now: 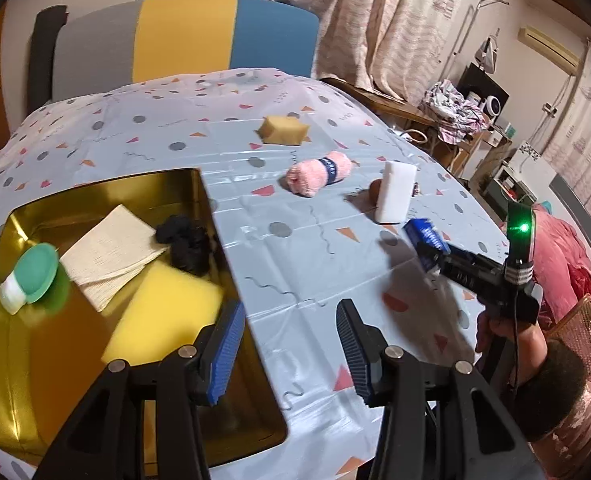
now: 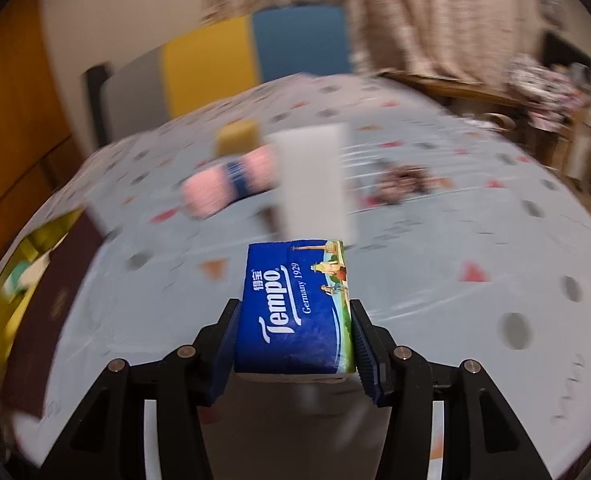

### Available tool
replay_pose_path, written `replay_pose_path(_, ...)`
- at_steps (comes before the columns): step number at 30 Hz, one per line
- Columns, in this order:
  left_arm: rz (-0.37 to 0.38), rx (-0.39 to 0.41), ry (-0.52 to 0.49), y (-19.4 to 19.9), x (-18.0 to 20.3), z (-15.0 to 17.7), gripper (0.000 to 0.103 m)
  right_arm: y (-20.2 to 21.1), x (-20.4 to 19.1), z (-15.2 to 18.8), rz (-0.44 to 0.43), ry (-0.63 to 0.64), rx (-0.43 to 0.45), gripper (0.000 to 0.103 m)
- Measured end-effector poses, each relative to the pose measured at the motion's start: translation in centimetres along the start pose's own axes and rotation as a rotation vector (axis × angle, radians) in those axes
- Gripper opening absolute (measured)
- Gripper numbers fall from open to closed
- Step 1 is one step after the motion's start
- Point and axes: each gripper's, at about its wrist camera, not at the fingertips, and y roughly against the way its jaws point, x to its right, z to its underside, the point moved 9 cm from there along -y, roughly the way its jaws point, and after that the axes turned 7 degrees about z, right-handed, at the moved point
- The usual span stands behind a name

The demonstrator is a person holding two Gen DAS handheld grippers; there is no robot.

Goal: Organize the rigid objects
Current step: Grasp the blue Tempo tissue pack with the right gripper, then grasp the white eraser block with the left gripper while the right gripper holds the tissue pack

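Observation:
My right gripper [image 2: 295, 344] is shut on a blue Tempo tissue pack [image 2: 295, 304] and holds it above the table; the pack [image 1: 427, 242] and that gripper [image 1: 435, 256] also show at the right of the left wrist view. My left gripper [image 1: 291, 344] is open and empty over the right edge of a gold tray [image 1: 19, 380]. The tray holds a yellow sponge [image 1: 163, 312], a folded beige cloth [image 1: 107, 252], a black scrunchie [image 1: 185, 244] and a green-lidded white jar [image 1: 29, 276].
On the patterned tablecloth [image 1: 295, 264] lie a tan sponge [image 1: 283, 130], a pink rolled towel [image 1: 319, 174], an upright white block [image 1: 393, 192] and a brown object [image 1: 373, 192] behind it. A striped chair back [image 1: 183, 40] stands beyond the table.

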Motion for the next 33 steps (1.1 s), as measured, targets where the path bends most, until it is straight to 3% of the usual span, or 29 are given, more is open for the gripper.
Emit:
replay_pose_path(5, 0.008, -0.01, -0.015, -1.4, 2.0, -1.5, 0.049, -1.8, 4.6, -0.8, 0.098, -0.115, -0.011, 0.053)
replay_pose_path(7, -0.002, -0.011, -0.031, -2.5, 3.1, -2.5, 0.059, -2.3, 5.2, -1.0, 0.116, -0.12, -0.004, 0.053)
replay_pose_path(11, 0.014, -0.022, -0.043, -4.9, 5.3, -4.5, 0.065, -3.6, 5.5, -0.8, 0.154, -0.128, -0.002, 0.053)
replay_pose_path(13, 0.008, -0.039, -0.055, -6.7, 6.4, -5.4, 0.072, -3.9, 6.3, -0.6, 0.154, -0.149, -0.006, 0.053)
replay_pose_path(25, 0.035, -0.067, -0.134, -18.4, 12.8, -12.4, 0.072, -4.3, 7.0, -0.2, 0.111, -0.208, 0.023, 0.053)
replay_pose_path(28, 0.055, -0.083, -0.119, -21.1, 13.7, -14.1, 0.073, -4.3, 7.1, -0.1, 0.102, -0.217, 0.029, 0.053)
replay_pose_path(31, 0.001, -0.16, -0.098, -24.3, 13.4, -14.2, 0.077, -4.3, 7.2, -0.1, 0.101, -0.219, 0.033, 0.054)
replay_pose_path(33, -0.002, -0.159, -0.056, -25.4, 13.2, -14.1, 0.077, -4.4, 7.2, -0.1, 0.101, -0.219, 0.035, 0.054)
